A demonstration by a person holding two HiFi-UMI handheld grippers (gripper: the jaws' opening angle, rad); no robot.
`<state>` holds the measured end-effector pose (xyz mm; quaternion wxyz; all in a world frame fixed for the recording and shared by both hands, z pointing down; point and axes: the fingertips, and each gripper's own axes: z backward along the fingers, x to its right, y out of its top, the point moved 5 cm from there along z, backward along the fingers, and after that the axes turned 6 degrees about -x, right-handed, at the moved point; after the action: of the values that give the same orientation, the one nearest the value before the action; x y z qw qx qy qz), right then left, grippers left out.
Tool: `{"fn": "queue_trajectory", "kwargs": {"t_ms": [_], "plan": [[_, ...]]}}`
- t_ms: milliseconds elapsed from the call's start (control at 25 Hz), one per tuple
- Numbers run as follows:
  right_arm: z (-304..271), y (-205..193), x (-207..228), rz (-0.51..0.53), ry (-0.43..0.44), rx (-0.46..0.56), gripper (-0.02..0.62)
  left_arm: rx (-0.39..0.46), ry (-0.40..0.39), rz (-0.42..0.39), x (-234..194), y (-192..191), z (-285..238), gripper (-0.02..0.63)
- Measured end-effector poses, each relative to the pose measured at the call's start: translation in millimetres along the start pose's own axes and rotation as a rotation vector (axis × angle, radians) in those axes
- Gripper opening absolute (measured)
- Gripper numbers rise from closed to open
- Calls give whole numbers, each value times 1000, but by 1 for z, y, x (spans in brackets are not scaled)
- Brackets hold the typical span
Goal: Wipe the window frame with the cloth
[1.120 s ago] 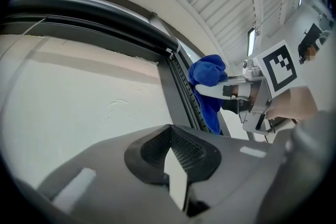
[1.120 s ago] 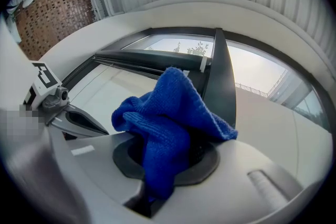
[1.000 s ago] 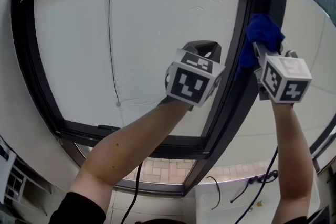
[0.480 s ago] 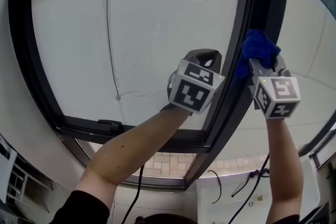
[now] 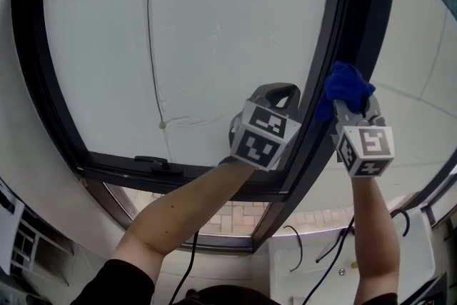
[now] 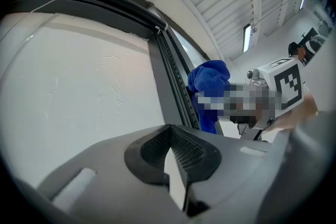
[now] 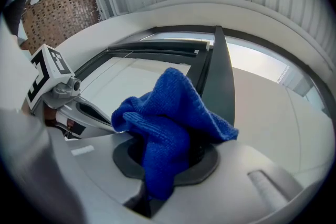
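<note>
- Now the right gripper [image 5: 349,105] sits lower on the window frame [image 5: 359,18] than a second ago, having slid down the frame's right upright.
- Its jaws are clamped on the blue cloth [image 5: 345,84], which bunches out of them and presses against that upright, roughly halfway down.
- Meanwhile the left gripper [image 5: 275,92] has dropped only slightly. It hangs just left of the same upright, close to the pane [image 5: 214,32], jaws drawn together with nothing between them.
</note>
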<state>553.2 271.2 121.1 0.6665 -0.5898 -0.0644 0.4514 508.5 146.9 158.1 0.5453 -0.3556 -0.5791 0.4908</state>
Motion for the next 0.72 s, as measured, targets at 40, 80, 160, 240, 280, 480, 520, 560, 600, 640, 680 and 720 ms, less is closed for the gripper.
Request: {"fn": "queue_trajectory", "kwargs": {"t_ms": [40,80,160,240,280,480,520,560,600,640,680,720], "plan": [[1,-5,-2,4,3,-5,75,-3,2,0,0,-5,0,-8],[3,-10,-4,6,5,-11,75,-5,5,1,-1,-9,0,-8],[6,-22,-9,-7,8,-20,75,-12,16,2,-4,-18,1,-8],[10,-35,-15,-23,10,-28,75,-19,20,-1,-5,-27,4,-8],[13,-41,-18,-27,11,-35,75,-19,19,-2,-4,-31,6,-8],[23,-64,-35,-30,26,-45,75,-13,7,9,2,-56,16,-8],[25,-71,-38,-34,27,-46,75,-13,-2,16,4,-61,17,-8],[27,-77,-40,-41,27,-50,75,-14,-9,20,6,-67,19,-8],[29,-83,-43,-47,26,-55,75,-18,-11,23,7,-72,20,-8],[31,-88,-46,-51,26,-59,75,-23,-11,26,9,-78,22,-8],[33,-92,-49,-53,27,-64,75,-29,-8,31,10,-84,23,-8],[35,-97,-52,-55,27,-69,75,-35,-7,38,11,-90,24,-8]]}}
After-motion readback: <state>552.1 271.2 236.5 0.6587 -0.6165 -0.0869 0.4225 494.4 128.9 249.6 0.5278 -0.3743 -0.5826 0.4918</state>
